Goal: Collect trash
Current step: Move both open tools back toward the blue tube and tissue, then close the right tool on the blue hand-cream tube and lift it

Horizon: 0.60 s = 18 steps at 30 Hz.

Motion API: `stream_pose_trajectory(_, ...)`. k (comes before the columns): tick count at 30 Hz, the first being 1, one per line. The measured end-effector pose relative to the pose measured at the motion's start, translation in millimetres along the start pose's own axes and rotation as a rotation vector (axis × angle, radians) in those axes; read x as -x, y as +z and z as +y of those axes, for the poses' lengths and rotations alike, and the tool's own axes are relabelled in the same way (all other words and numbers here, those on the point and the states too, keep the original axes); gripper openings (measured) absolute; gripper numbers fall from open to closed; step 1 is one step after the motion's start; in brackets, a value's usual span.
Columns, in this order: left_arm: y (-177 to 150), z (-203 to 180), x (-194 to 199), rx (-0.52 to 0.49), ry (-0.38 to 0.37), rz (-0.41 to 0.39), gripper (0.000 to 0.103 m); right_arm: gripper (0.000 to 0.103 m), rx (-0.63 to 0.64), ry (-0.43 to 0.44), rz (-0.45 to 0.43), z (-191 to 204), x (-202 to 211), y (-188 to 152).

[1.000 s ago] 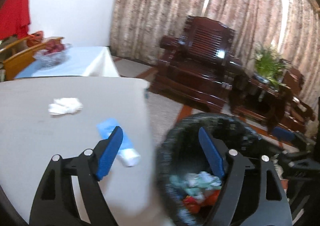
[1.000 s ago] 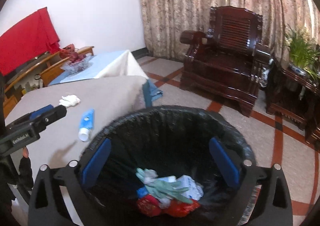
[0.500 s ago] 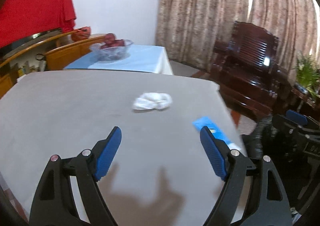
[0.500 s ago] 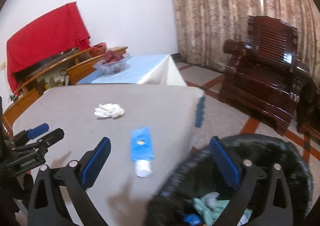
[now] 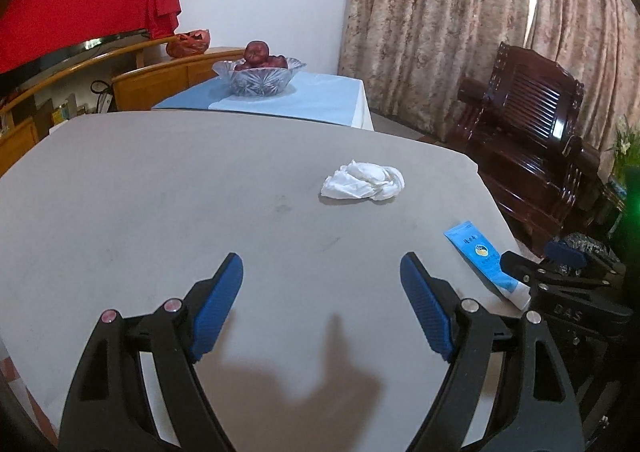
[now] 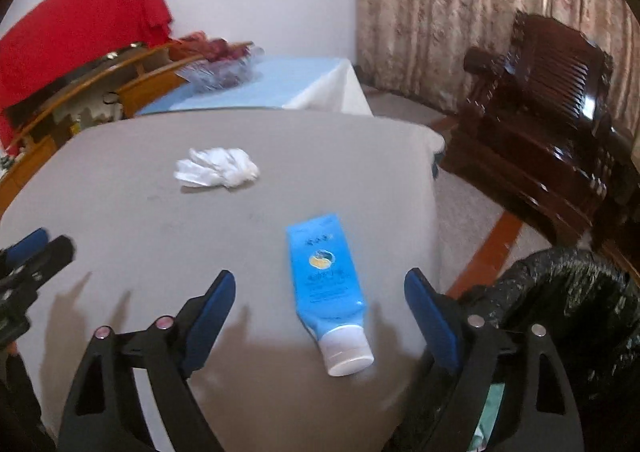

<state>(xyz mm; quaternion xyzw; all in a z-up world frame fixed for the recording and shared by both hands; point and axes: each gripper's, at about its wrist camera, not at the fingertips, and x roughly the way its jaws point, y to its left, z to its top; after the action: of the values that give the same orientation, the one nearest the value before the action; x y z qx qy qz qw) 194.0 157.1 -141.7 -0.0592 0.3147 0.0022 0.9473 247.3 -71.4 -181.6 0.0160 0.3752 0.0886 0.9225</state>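
Note:
A crumpled white tissue (image 5: 362,180) (image 6: 218,172) lies on the grey table (image 5: 160,192), far ahead of my left gripper (image 5: 320,272), which is open and empty over bare tabletop. A blue tube with a white cap (image 6: 324,276) (image 5: 484,256) lies near the table's right edge, cap towards me. My right gripper (image 6: 320,280) hangs over it with its jaws closing; the tube is between them and the pads are clear of it. Each gripper shows in the other's view: the right gripper (image 5: 532,252) by the tube, the left gripper (image 6: 40,244) at the left.
A bin with a black liner (image 6: 568,292) stands on the floor just off the table's right edge, with trash in it. Behind the table is a blue-clothed table (image 5: 320,92) with a glass fruit bowl (image 5: 260,78). A dark wooden armchair (image 5: 528,140) stands at the right.
Both grippers have swung left from above the bin to over the table. The right one now straddles the blue tube with slightly narrower jaws. The left faces the tissue.

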Motion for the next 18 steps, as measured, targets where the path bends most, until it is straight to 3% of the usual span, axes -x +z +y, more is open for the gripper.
stream_pose_trajectory(12,-4.6,-0.8,-5.9,0.011,-0.014,0.007,0.079,0.077,-0.031,-0.047,0.064,0.2,-20.3,-11.8)
stream_pose_trajectory(18,-6.9,-3.7,-9.2,0.003,-0.013,0.014,0.079,0.064,-0.016,-0.061,0.088,0.3,-26.8,-17.1)
